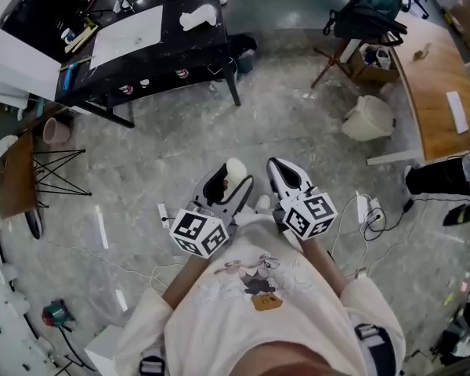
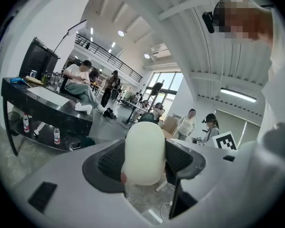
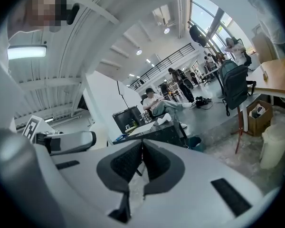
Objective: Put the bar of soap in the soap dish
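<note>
A person in a cream shirt stands on a mottled concrete floor, holding both tongs close in front of the chest. The left tongs are clamped on a pale, oval bar of soap, which stands upright between the dark ribbed pads; the left gripper view shows the soap filling the gap and rising above the jaw tips. The right tongs, just beside the left, are pressed together with nothing between them, as the right gripper view shows. Each tool carries its marker cube, left and right, near the person's wrists. Well beyond the soap, a black table carries a white sheet. To the right a curved wooden table stands near a dark backpack and a pale bucket. White cables trail across the floor beside the right tongs.
</note>
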A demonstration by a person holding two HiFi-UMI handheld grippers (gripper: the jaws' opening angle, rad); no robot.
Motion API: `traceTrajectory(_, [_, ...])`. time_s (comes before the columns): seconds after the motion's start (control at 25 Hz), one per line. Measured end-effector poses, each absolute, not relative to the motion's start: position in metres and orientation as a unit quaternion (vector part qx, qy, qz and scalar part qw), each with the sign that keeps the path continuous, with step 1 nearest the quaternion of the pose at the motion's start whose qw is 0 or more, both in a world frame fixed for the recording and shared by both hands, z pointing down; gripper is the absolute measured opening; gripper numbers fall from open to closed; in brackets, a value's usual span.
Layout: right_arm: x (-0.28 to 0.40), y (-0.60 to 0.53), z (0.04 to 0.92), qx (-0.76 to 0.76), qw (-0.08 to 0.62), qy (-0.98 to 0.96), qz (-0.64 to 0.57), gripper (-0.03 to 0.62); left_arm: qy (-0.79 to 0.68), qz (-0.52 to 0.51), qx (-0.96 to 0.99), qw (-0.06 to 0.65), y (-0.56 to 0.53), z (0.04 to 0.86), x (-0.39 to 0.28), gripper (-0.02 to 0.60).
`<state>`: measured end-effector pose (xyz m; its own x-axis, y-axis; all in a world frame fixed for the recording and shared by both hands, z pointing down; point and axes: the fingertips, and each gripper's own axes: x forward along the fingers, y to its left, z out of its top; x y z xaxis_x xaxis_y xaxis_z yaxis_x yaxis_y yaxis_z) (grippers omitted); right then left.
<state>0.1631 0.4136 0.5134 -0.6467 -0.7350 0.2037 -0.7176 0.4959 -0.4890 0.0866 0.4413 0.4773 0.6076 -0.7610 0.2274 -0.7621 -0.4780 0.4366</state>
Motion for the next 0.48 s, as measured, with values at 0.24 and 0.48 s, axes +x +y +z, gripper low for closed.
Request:
traceTrajectory(0.24, [0.175,0.422,0.541,-0.407,0.001,0.860,-0.309,0.008,-0.455,0.019,0.844,0.284,0.443,0.498,0.100,0.275])
traceTrajectory(0.48, [0.178,0.397,0.552,-0.425,-0.007,0.842,-0.333,0.008,-0.441,0.020,0.843,0.307,0.416,0.498,0.100,0.275])
